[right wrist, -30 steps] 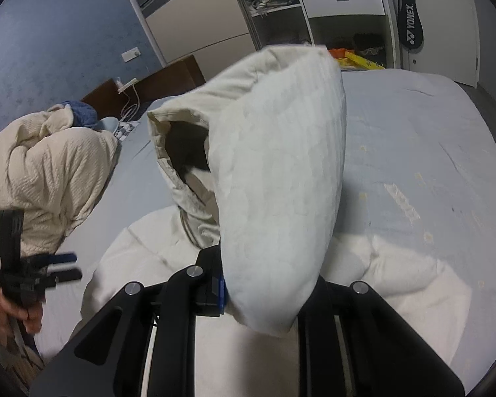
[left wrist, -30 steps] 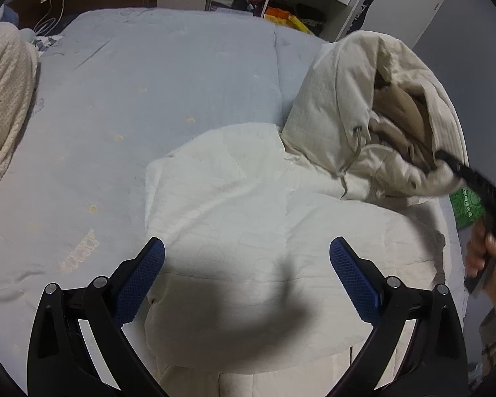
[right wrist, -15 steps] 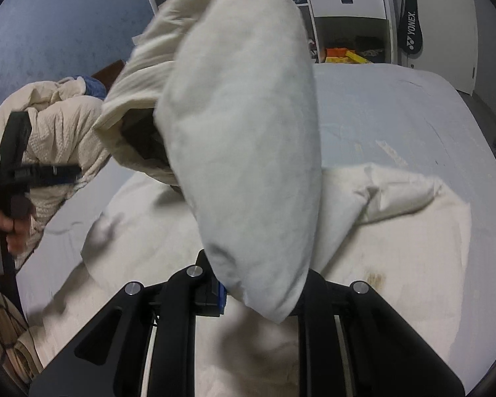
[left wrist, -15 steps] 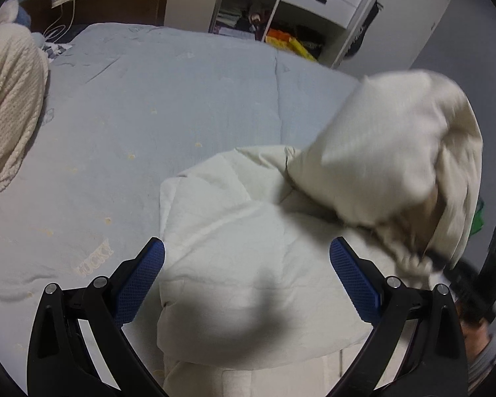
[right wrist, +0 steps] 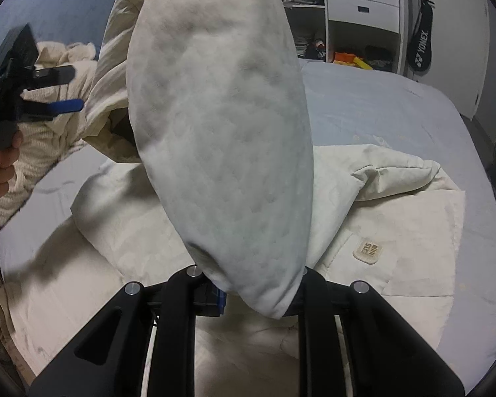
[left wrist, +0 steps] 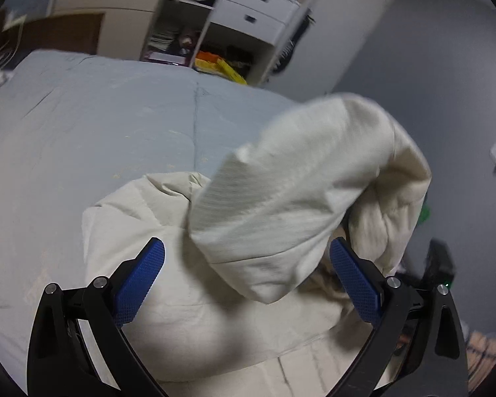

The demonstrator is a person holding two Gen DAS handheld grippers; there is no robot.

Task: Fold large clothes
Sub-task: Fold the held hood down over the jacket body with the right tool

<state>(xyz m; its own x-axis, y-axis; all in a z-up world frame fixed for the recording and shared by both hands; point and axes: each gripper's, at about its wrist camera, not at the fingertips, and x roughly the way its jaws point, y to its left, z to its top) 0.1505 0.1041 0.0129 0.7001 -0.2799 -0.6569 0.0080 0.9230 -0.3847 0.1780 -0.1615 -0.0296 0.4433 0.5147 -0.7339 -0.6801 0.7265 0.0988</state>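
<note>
A large cream hooded coat lies spread on the pale blue bed; it also shows in the right wrist view. My right gripper is shut on the coat's hood and holds it lifted over the coat's body; the hood hangs at the right in the left wrist view. My left gripper is open and empty, hovering over the coat's near part, its blue pads wide apart. It also shows at the left of the right wrist view.
A cream knitted blanket is heaped at the bed's left. White drawers and open shelves stand beyond the bed's far edge, with orange and yellow items on the floor. A racket bag hangs on the wall.
My right gripper has raised the hood higher and carried it over the coat's body, toward the left gripper. My left gripper stays open and has tilted upward.
</note>
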